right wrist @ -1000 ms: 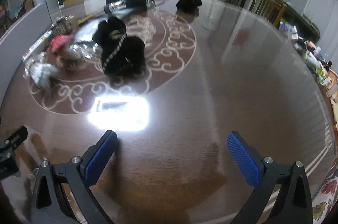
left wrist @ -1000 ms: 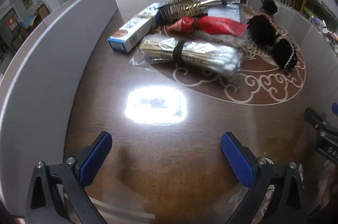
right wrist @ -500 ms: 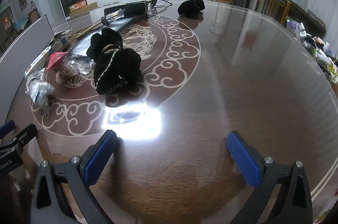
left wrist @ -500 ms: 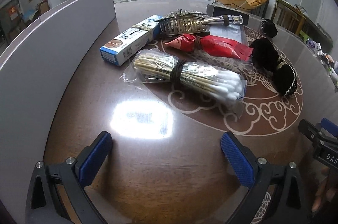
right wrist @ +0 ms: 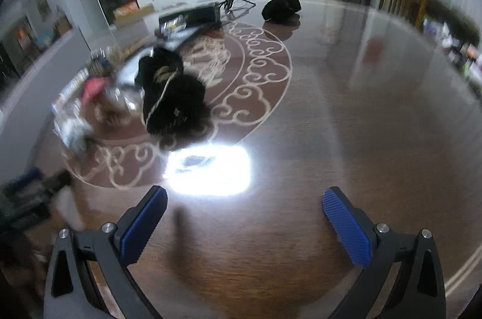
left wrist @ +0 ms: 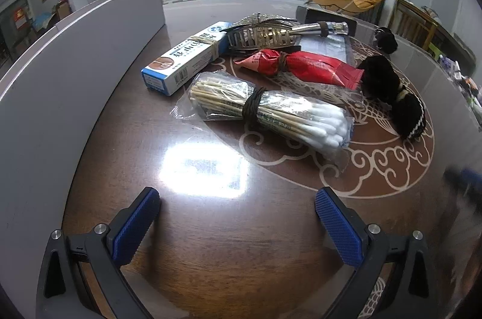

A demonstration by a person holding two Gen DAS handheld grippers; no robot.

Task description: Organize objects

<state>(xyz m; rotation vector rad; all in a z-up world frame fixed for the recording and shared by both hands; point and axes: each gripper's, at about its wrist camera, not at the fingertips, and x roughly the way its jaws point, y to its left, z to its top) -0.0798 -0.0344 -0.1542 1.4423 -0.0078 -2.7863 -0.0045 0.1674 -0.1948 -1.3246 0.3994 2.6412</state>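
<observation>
Right now the bag of cotton swabs (left wrist: 265,111) lies in the middle of the left view, just ahead of your left claw (left wrist: 238,216), whose jaws stand wide apart and empty. Behind it, toward the upper middle, sit the red packet (left wrist: 301,66), the blue-and-white box (left wrist: 183,60) and the metal hairbrush (left wrist: 271,34). Aim for the dark band around the swabs, since the loose plastic would likely slip. Your right claw (right wrist: 245,216), also spread and holding nothing, hangs over bare surface (right wrist: 346,123); the black furry thing (right wrist: 171,96) sits at left centre of its blurred view.
</observation>
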